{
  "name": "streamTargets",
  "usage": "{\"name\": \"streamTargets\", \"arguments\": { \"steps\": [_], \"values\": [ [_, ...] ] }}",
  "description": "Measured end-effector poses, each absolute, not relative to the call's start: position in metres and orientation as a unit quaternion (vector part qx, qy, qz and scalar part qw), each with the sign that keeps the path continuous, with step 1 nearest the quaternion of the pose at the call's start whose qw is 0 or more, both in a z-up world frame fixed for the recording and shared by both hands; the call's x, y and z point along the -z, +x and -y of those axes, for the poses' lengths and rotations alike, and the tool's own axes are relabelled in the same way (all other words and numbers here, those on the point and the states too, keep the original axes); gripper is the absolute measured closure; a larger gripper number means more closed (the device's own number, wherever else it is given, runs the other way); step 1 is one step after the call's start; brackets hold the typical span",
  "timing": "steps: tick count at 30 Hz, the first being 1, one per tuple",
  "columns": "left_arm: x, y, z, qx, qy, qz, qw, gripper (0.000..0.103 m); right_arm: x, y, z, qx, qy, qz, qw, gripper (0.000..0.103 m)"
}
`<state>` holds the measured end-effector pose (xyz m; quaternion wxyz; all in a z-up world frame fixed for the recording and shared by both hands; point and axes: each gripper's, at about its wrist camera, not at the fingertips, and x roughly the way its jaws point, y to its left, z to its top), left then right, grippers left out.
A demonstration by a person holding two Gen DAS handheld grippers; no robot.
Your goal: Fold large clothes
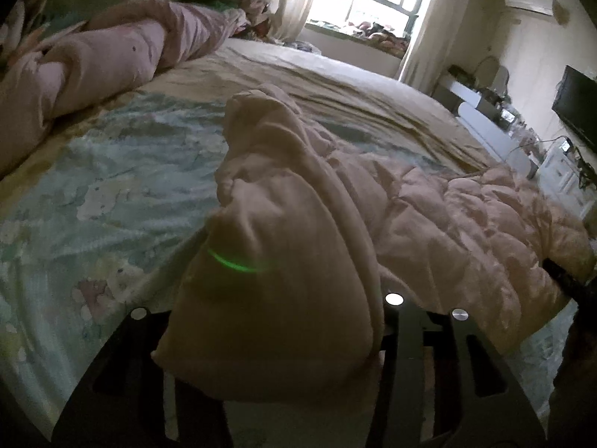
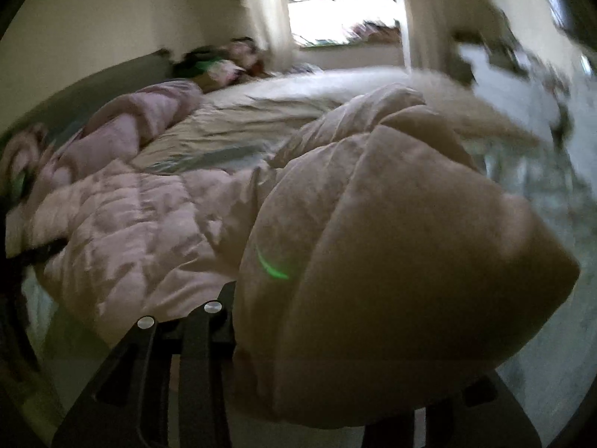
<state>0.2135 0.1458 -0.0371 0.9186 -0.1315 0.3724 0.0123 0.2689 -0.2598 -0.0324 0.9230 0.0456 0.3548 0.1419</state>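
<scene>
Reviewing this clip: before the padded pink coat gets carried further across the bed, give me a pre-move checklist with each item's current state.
1. Left gripper has coat fabric between its fingers: ok.
2. Right gripper has a bunch of the pink coat: ok.
3. Pads actually pressing on the fabric: cannot tell, the cloth hides them.
4. Coat spread flat: not ok, it is bunched and creased.
5. Bed sheet ahead free of other items: ok.
6. Rolled pink quilt lies apart from the coat: ok.

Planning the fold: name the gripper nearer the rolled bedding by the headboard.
Left. Left gripper holds the pink jacket on the rolled bedding's side; right gripper holds its far side.
</scene>
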Motion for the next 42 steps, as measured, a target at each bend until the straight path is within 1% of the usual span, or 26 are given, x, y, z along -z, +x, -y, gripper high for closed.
{"name": "streamTargets", "arguments": {
  "steps": [2,5,7,8,10,11,12,13,14,18,19,21,25,29,35,42],
  "values": [
    [0.044,0.213,-0.148,-0.015,-0.13,-0.38,0.916,0.063,0.047,0.275,0.266,-0.122,0.076,-0.382,0.913,0.063],
    [0.051,0.209,-0.148,-0.019,-0.127,-0.385,0.914,0.06,0.066,0.273,0.271,-0.102,0.109,-0.407,0.901,0.056],
    [0.054,0.208,-0.148,-0.022,-0.126,-0.387,0.913,0.056,0.08,0.275,0.28,-0.088,0.16,-0.429,0.885,0.044],
    [0.055,0.208,-0.147,-0.023,-0.126,-0.39,0.912,0.055,0.086,0.276,0.284,-0.083,0.183,-0.441,0.875,0.042],
    [0.058,0.206,-0.148,-0.024,-0.127,-0.391,0.911,0.05,0.089,0.276,0.291,-0.071,0.21,-0.452,0.864,0.027],
    [0.059,0.205,-0.148,-0.026,-0.126,-0.393,0.911,0.049,0.088,0.274,0.293,-0.068,0.212,-0.455,0.862,0.024],
    [0.059,0.204,-0.149,-0.027,-0.127,-0.394,0.91,0.045,0.086,0.273,0.294,-0.062,0.21,-0.457,0.862,0.016],
    [0.059,0.203,-0.148,-0.029,-0.127,-0.395,0.909,0.042,0.083,0.27,0.296,-0.052,0.205,-0.457,0.864,0.01],
    [0.059,0.201,-0.149,-0.031,-0.127,-0.396,0.909,0.041,0.08,0.266,0.298,-0.043,0.202,-0.456,0.866,0.009],
    [0.05,0.189,-0.147,-0.052,-0.106,-0.391,0.913,0.026,0.067,0.245,0.309,-0.028,0.189,-0.445,0.875,0.008],
    [0.047,0.186,-0.146,-0.055,-0.101,-0.388,0.914,0.025,0.063,0.243,0.308,-0.022,0.183,-0.44,0.879,0.008],
    [0.04,0.175,-0.146,-0.06,-0.093,-0.38,0.918,0.023,0.049,0.228,0.308,-0.003,0.158,-0.422,0.893,0.008],
    [0.018,0.152,-0.141,-0.06,-0.084,-0.357,0.929,0.011,0.01,0.193,0.3,0.013,0.101,-0.356,0.929,0.004],
    [-0.007,0.126,-0.129,-0.053,-0.073,-0.331,0.939,0.009,-0.021,0.162,0.28,-0.008,0.058,-0.312,0.948,0.004],
    [-0.036,0.086,-0.11,-0.04,-0.065,-0.303,0.95,0.009,-0.05,0.116,0.249,-0.058,0.024,-0.273,0.96,0.004],
    [-0.042,0.049,-0.095,-0.029,-0.064,-0.291,0.954,0.009,-0.06,0.072,0.22,-0.095,0.004,-0.248,0.964,0.004]
  ]
}}
